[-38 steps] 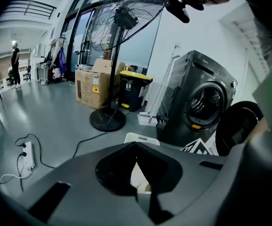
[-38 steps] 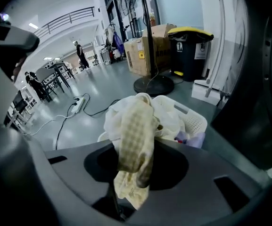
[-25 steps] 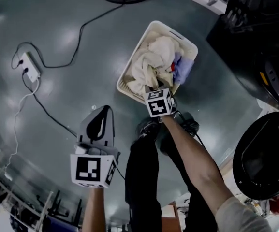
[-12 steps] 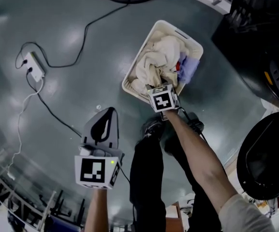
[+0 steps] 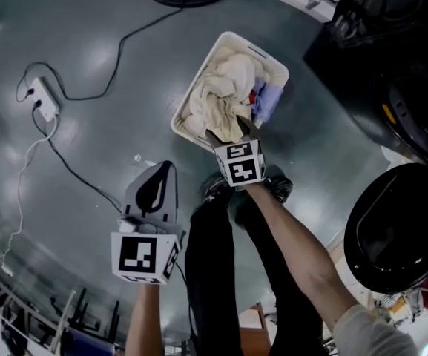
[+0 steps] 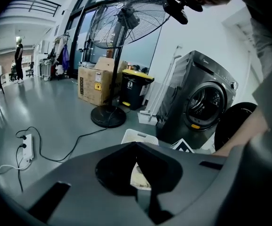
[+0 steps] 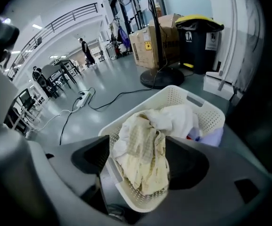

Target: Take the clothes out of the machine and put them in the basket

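1. The white basket [image 5: 271, 60] stands on the grey floor [image 5: 87, 35], just ahead of the person's shoes [image 5: 277, 188].
2. The clothes lie in the basket. A cream cloth [image 7: 143, 159] drapes over the near rim, a white cloth [image 7: 178, 119] is heaped behind it, and a purple garment [image 5: 267, 102] sits at the side nearer the machine.
3. The right gripper [image 5: 228, 130] hangs above the basket's near edge and points steeply down. Its fingers have just been opening and stand released. The cream cloth shows in the gap between them but lies on the pile, and neither finger presses it.
4. The left gripper [image 6: 136, 147] is held over bare floor, well apart from the basket. Its fingers are clenched tip to tip with nothing between them.
5. The washing machine [image 6: 201, 107] stands to the right with its round black door [image 5: 392, 228] swung open.
6. A power strip [image 5: 39, 99] with its cables lies on the floor to the left, and a standing fan [image 6: 126, 18] rises beyond the basket.
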### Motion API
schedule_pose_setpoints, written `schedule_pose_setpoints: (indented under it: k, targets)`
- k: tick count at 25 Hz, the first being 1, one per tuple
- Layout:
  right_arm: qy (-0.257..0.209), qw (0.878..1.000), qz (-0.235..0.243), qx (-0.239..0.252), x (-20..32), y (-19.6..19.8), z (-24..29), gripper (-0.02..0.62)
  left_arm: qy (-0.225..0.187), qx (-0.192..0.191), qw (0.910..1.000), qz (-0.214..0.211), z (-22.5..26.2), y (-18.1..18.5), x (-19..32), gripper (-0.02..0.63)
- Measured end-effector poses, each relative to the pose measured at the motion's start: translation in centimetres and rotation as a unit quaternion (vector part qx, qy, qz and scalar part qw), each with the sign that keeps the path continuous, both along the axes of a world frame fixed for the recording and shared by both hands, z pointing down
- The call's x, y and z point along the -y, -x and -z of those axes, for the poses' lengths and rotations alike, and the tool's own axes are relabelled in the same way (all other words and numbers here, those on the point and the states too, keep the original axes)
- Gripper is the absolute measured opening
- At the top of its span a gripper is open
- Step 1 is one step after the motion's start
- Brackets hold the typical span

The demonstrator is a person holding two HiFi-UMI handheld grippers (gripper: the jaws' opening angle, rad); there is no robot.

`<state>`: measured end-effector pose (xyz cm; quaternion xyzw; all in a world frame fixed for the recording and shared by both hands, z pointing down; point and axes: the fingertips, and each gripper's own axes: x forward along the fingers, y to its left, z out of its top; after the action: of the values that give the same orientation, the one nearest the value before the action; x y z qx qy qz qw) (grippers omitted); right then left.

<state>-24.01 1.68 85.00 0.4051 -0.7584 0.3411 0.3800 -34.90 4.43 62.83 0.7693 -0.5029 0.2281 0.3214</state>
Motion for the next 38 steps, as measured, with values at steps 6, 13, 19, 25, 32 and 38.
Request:
schedule_pose_setpoints:
  k: [6, 13, 19, 25, 32, 38]
  targets:
    - [-0.027, 1.0, 0.007, -0.011, -1.3, -1.5, 5.9, 0.283, -0.017, -0.014, 0.9997, 0.011, 2.9, -0.5, -0.1, 0.018]
    - [-0.047, 0.999, -0.008, -0.017, -1.9, -3.3, 12.5, 0.065, -0.023, -0.019, 0.9995, 0.006, 5.6, -1.6, 0.3, 0.018]
    - [-0.065, 0.997, -0.028, 0.025, -2.1, -3.9, 17.7, 0.025, -0.017, -0.013, 0.9997, -0.013, 7.2, -3.2, 0.2, 0.018]
    - [-0.097, 0.988, -0.104, 0.053, -1.2, -8.0, 22.6, 0.025, -0.019, -0.006, 0.9979, -0.062, 9.2, -7.0, 1.3, 0.018]
    - [-0.127, 0.967, -0.218, 0.03, -3.0, -20.0, 27.6, 0.025, -0.032, -0.012, 0.9905, -0.133, 12.4, -14.8, 3.3, 0.018]
    - [-0.138, 0.931, -0.338, -0.01, -7.7, -32.5, 30.9, 0.023, -0.033, -0.009, 0.9807, -0.193, 14.6, -21.3, 3.7, 0.018]
